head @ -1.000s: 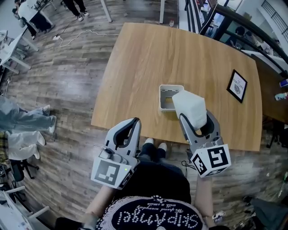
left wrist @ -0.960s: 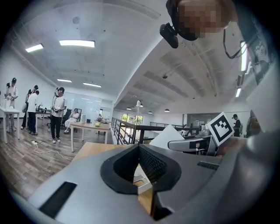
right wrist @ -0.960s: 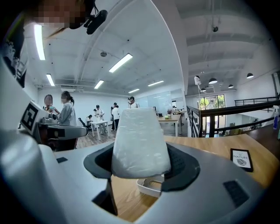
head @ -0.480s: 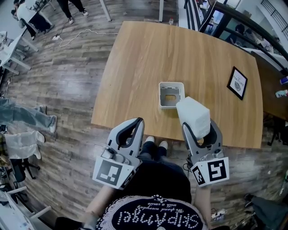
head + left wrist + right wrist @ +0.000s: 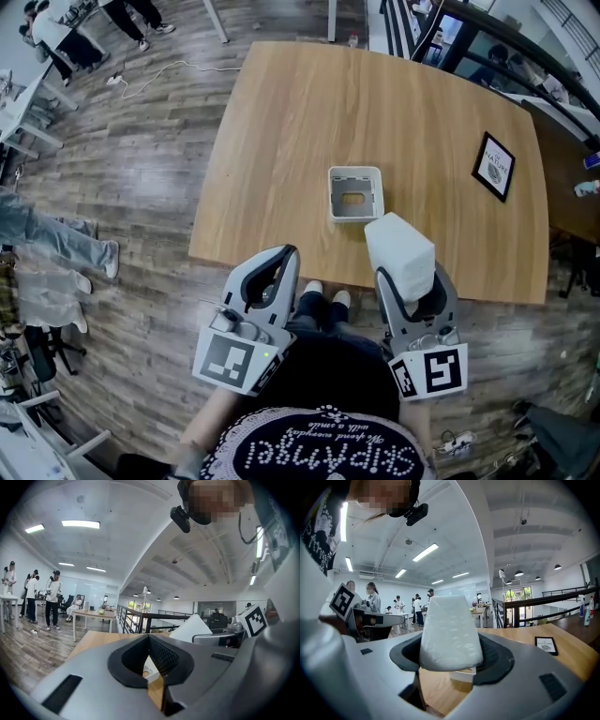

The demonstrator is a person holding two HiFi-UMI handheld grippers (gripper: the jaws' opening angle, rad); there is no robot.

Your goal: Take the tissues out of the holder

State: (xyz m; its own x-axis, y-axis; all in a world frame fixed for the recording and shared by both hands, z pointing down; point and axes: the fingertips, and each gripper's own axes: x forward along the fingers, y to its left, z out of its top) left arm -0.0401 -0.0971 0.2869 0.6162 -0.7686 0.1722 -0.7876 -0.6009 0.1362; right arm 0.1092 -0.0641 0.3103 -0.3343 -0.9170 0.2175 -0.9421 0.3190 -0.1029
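A white tissue pack (image 5: 400,255) stands upright between the jaws of my right gripper (image 5: 406,277), which is shut on it above the table's front edge. In the right gripper view the tissue pack (image 5: 450,632) fills the gap of the right gripper (image 5: 451,657), and the holder (image 5: 464,673) shows just below it. The grey-white holder (image 5: 332,195) sits on the wooden table (image 5: 300,112), open at the top and apart from the pack. My left gripper (image 5: 279,258) hangs off the table near my body, shut on nothing. In the left gripper view the left gripper (image 5: 149,641) has its tips together.
A black-framed card (image 5: 494,166) lies at the table's right side. The table's front edge runs just beyond both grippers. People stand on the wooden floor at the far left. A dark railing runs behind the table at the upper right.
My right gripper has drawn the tissue pack back from over the holder towards me. The holder's top now shows in full. The left gripper has hardly moved.
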